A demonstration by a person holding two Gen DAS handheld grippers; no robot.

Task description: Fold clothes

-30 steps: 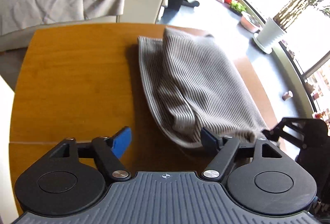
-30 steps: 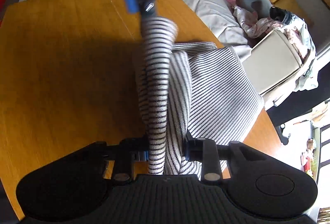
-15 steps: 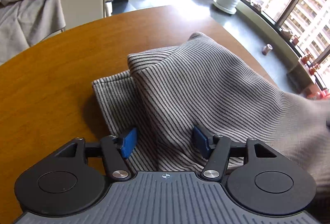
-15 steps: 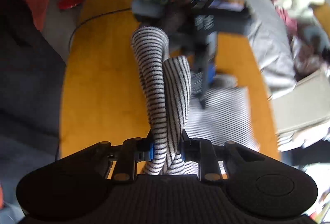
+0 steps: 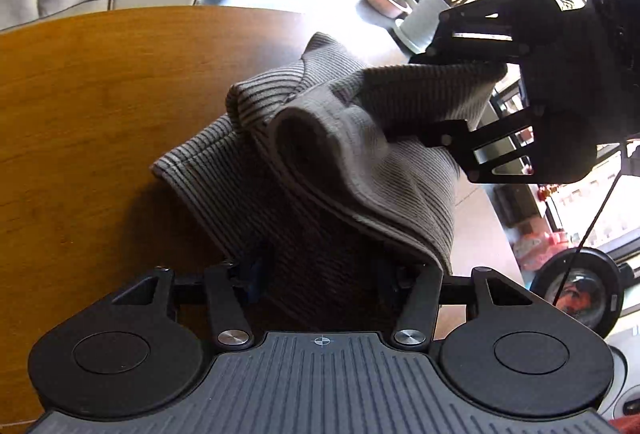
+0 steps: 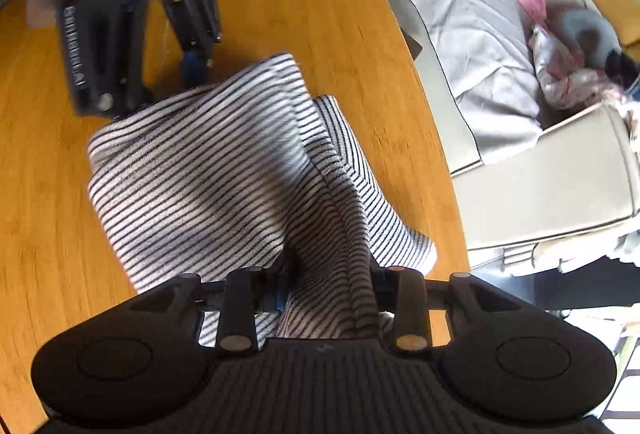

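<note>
On the wooden surface, a striped knit garment is seen partly lifted and bunched, its lower layers resting on the wood. One edge is pinched by the right gripper. The left gripper is spread around a thick fold, though a firm grip cannot be confirmed. The cloth is judged soft, light and limp, sagging between holds; edges or corners would best be taken, since bunched layers may slip.
</note>
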